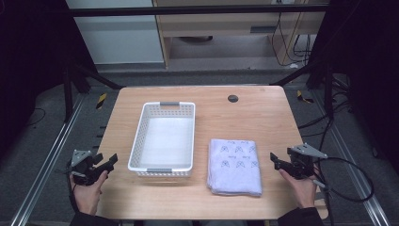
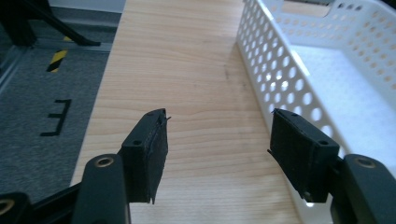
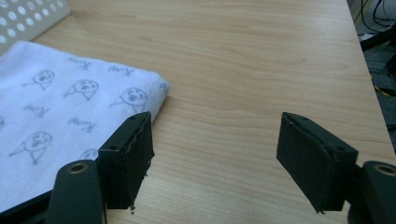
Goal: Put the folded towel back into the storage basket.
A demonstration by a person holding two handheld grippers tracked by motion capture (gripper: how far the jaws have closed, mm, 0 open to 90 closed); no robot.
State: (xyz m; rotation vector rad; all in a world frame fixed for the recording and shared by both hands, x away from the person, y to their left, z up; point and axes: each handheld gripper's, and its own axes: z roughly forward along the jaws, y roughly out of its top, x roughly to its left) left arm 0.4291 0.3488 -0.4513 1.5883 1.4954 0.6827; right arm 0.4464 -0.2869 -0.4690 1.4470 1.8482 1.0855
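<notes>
The towel (image 1: 235,165) lay folded into a thick soft rectangle, pale lilac-white terry with a small printed pattern of grey cartoon figures and script repeated across its nap. It rested flat on the worktop (image 1: 244,113), just to the right of the basket (image 1: 164,139) and apart from it, with its near edge showing several stacked folds. In the right gripper view the towel (image 3: 60,112) had a rounded, plump corner that sat just ahead of the left-hand finger, near it but not touching; nothing lay between the two fingers, only bare wood.

The right gripper (image 1: 276,162), held in the person's right hand (image 1: 301,186), sat to the right of the towel, near its right edge, with its black, blocky, flat-padded fingers spread wide and released.

The basket was a white plastic rectangular tray with rounded corners, walls pierced by rows of round holes, a smooth floor and grey handle strips at its two short ends. In the left gripper view the basket (image 2: 299,79) wall ran just beside the right-hand finger.

The left gripper (image 1: 112,162), held in the left hand (image 1: 88,188), sat well to the left of the towel, beyond the basket, its fingers likewise parted and gripping nothing.

The worktop was light wood with fine straight grain and a small dark round port (image 1: 233,98) far behind the towel.
</notes>
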